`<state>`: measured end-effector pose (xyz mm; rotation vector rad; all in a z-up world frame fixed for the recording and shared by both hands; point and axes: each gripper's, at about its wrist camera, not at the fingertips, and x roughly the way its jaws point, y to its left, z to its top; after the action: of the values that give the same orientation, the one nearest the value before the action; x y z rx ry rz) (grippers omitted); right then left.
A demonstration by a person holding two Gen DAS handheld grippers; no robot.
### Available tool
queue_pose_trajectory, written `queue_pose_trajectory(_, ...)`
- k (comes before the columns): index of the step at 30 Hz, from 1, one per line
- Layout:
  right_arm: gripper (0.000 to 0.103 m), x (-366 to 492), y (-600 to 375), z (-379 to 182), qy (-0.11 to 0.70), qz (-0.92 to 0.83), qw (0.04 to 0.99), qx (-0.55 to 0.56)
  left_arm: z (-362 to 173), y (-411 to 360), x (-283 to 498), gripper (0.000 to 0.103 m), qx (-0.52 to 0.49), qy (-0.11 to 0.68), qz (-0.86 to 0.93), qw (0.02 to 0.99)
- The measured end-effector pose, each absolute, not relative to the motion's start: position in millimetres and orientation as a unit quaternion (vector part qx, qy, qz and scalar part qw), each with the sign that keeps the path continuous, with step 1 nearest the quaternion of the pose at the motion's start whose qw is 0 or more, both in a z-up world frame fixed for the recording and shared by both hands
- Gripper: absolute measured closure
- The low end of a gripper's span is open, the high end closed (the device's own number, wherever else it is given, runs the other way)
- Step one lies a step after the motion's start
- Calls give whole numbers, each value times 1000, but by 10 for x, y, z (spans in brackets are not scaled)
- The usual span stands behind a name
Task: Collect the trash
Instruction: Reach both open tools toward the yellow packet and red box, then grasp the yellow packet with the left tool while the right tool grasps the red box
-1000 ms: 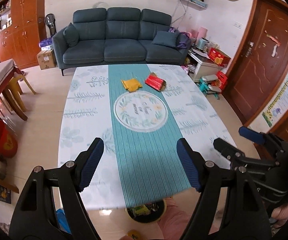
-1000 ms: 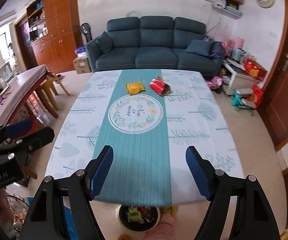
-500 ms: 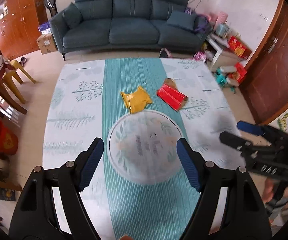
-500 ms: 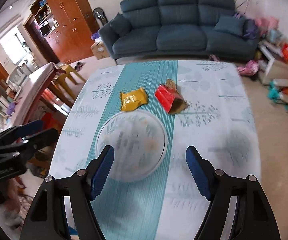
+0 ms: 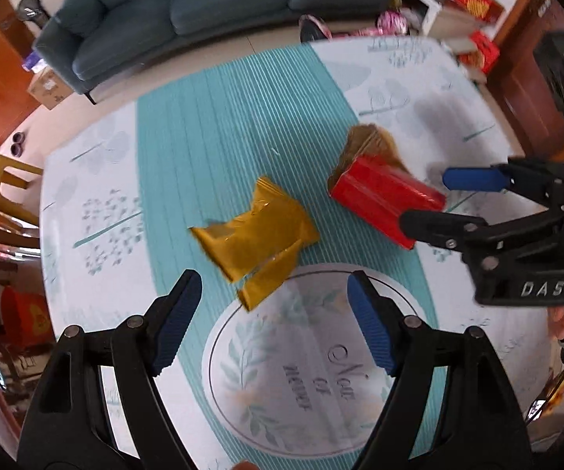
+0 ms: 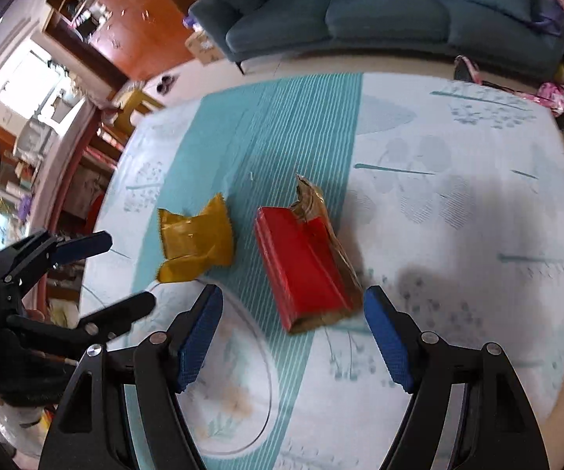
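1. Your left gripper (image 5: 272,288) hangs over the table (image 5: 419,90) with its jaws spread wide and nothing between them. The yellow wrapper (image 5: 256,237) lies just beyond the fingertips, its near torn corner almost between them, which suggests you are lining up to take this piece.

2. Your right gripper (image 6: 293,301) is likewise spread and empty. The near end of the red box (image 6: 301,266) sits in the gap just ahead of the blue pads (image 6: 199,329), so this hand looks set for the box.

3. Both pieces of trash lie flat on the teal runner (image 5: 219,125), just beyond the round printed medallion (image 5: 305,368). The wrapper is to the left, the box to the right, close together but apart. One item per hand seems the reason for holding the grippers side by side.

4. The box's far end is torn open, with crumpled brown liner (image 6: 309,199) sticking out. Expect it to crush easily if you squeeze hard.

5. No bin shows in either view, so you cannot tell from here where the trash goes.

6. Motion blur softens the tablecloth print and the room behind. In the left view your right gripper covers the box's near right corner. How high either gripper is above the cloth is hard to judge.
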<state>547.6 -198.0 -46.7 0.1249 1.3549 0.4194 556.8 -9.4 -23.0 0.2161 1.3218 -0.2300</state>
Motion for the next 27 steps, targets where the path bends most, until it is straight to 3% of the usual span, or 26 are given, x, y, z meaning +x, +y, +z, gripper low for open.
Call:
queue_pose_trajectory(6, 28, 5664, -1916, -746, 637, 207, 741, 46, -582, -260, 5758, 29, 141, 629, -111, 757)
queue_pose_trajectory(11, 41, 5681, -1979, -800, 630, 221, 743, 47, -789, -233, 5998, 29, 134, 645, -99, 746)
queue_pose_trajectory(14, 43, 5686, -2034, -812, 628, 228, 742, 57, -899, -214, 6111, 30, 122, 660, -97, 735)
queue_pose_trajectory(16, 45, 5671, -2088, -791, 625, 232, 743, 62, -958, -195, 6160, 38, 111, 668, -98, 729)
queue_pose_trajectory(19, 47, 5648, -2165, -781, 618, 236, 746, 74, -965, -169, 6223, 59, 84, 669, -105, 731)
queue_pose_trajectory(21, 49, 5638, -2218, -783, 615, 237, 748, 84, -950, -176, 6260, 89, 79, 665, -103, 736)
queue_pose_trajectory(22, 51, 5599, -2248, -764, 612, 238, 749, 87, -951, -176, 6280, 97, 73, 665, -100, 736)
queue_pose_trajectory(23, 75, 5586, -2258, -765, 613, 239, 748, 89, -952, -171, 6289, 97, 65, 666, -98, 737)
queue_pose_trajectory(24, 81, 5574, -2248, -784, 621, 239, 742, 88, -947, -161, 6287, 99, 58, 664, -95, 740)
queue_pose_trajectory(27, 84, 5510, -2341, -789, 615, 237, 746, 95, -894, -119, 6213, 101, 28, 654, -87, 751)
